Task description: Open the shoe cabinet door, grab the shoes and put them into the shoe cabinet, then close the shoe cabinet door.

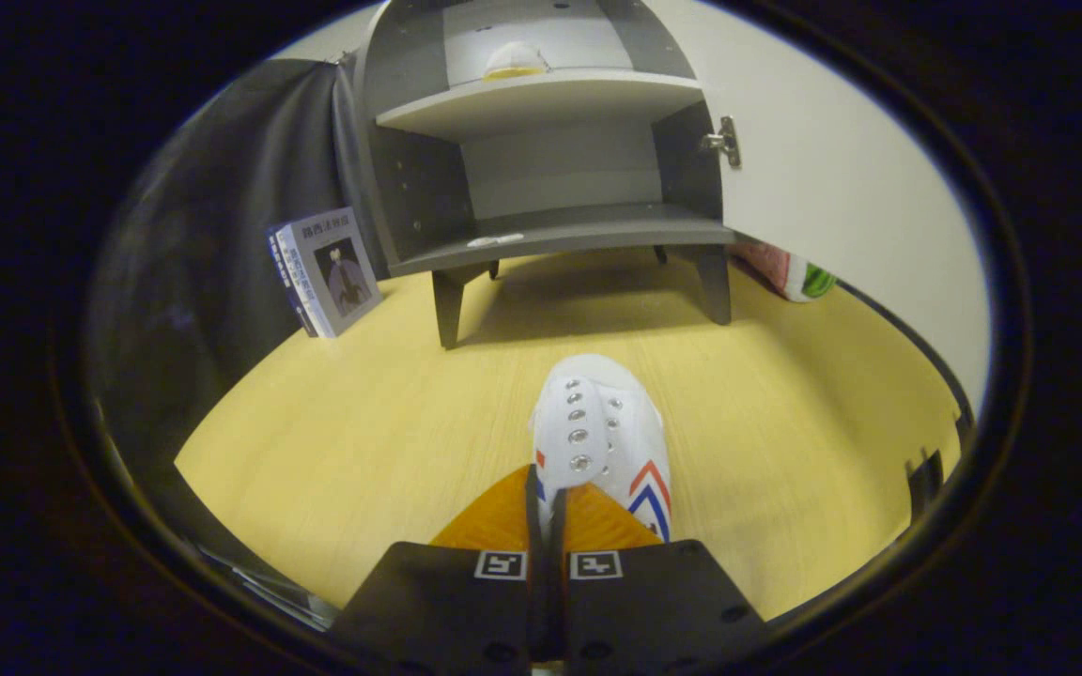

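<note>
A white shoe [602, 432] with metal eyelets and red and blue chevrons points toward the cabinet, its toe over the yellow wooden floor. My gripper [547, 502] is shut on the shoe's rear edge, the two fingers pressed close together on it. Beyond the shoe stands the grey shoe cabinet [550, 230] on short legs, with its white door [842, 178] swung open to the right. Another shoe [515, 62] rests on the upper shelf [541, 99]. The lower shelf [588, 230] holds no shoe.
Books [325, 270] lean against the black cloth wall left of the cabinet. A colourful bag [790, 272] lies behind the open door at the right. A dark object [924, 479] sits at the floor's right edge.
</note>
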